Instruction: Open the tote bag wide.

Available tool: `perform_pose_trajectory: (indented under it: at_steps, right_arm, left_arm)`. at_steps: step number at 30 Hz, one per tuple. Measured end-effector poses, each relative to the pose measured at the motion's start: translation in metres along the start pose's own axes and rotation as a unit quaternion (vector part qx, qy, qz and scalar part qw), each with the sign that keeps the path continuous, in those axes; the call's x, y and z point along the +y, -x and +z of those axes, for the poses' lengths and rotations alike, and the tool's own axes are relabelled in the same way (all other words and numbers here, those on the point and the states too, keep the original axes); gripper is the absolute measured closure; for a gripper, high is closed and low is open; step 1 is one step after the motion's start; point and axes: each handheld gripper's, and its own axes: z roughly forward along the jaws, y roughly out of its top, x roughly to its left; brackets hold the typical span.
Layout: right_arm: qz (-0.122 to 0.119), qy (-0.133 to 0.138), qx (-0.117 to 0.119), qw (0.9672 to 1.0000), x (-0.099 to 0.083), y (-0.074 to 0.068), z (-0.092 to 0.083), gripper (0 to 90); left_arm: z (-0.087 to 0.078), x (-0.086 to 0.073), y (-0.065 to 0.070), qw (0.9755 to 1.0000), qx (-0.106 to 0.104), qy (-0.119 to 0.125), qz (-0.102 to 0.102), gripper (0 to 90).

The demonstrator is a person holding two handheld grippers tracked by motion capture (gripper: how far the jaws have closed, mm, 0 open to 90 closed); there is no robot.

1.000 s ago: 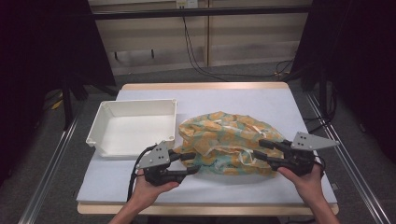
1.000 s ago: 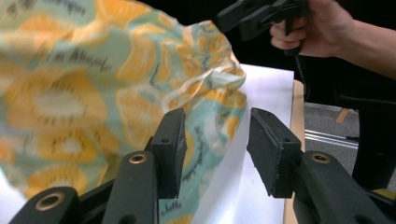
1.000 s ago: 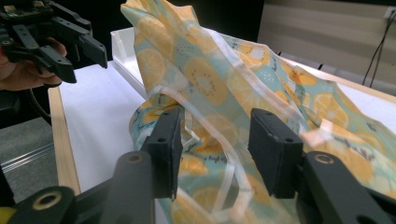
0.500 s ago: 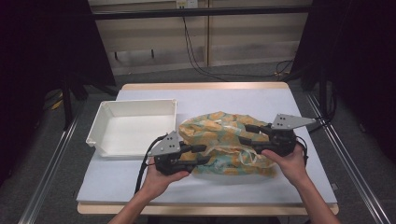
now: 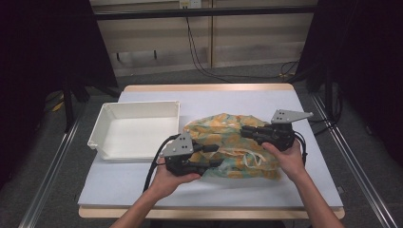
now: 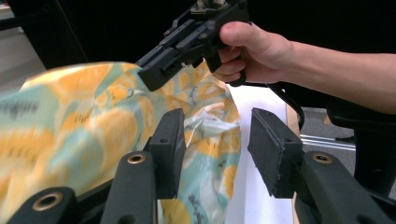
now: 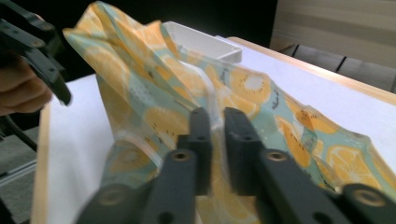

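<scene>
A crumpled bag [image 5: 228, 142] printed with orange slices on teal, with white handles, lies on the white table [image 5: 237, 97]. My left gripper [image 5: 215, 156] reaches into its near left side. In the left gripper view its jaws [image 6: 215, 126] stand apart and have just been opening; the bag's edge [image 6: 205, 140] hangs between them, loose of the right pad. My right gripper [image 5: 244, 131] lies on the bag's far right part. In the right gripper view its jaws [image 7: 217, 116] have just been closing and pinch a fold of the bag [image 7: 154, 74], which rises ahead.
A white rectangular tray [image 5: 140, 104] stands left of the bag, its corner [image 7: 205, 44] behind the raised cloth. The right hand and its gripper [image 6: 159, 65] hang over the bag in the left gripper view. Bare table lies beyond and in front of the bag.
Both grippers moved in from the bag's outer ends toward its middle. The right jaws went from apart to pinched on the cloth. The bag has bunched up narrower.
</scene>
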Motion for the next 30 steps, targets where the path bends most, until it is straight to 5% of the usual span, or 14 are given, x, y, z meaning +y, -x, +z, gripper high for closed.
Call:
perform_pose_trajectory:
  at_steps: [12,17,19,25,28,30]
  right_arm:
    - [0.009,0.009,0.006,0.9999,0.022,0.015,0.005,90.0]
    - [0.006,0.008,0.009,0.9999,0.033,0.015,0.012,90.0]
    - [0.007,0.007,0.009,0.9999,0.034,0.016,0.013,90.0]
    - [0.009,0.001,0.012,0.9999,0.032,0.017,0.017,90.0]
    - [0.011,0.001,0.014,0.9998,0.031,0.019,0.019,90.0]
    - [0.013,0.0,0.013,0.9998,0.03,0.02,0.02,90.0]
  left_arm:
    - [0.006,0.035,-0.028,0.9988,0.039,0.03,0.0,52.9]
    - [0.017,0.032,-0.043,0.9981,0.06,-0.015,0.003,46.4]
    - [0.023,0.027,-0.046,0.9959,0.079,-0.042,0.011,44.4]
    - [0.035,0.015,-0.056,0.9924,0.086,-0.088,0.014,39.4]
    - [0.049,0.007,-0.062,0.9883,0.096,-0.116,0.027,38.0]
    - [0.055,0.001,-0.067,0.9866,0.095,-0.132,0.018,37.9]
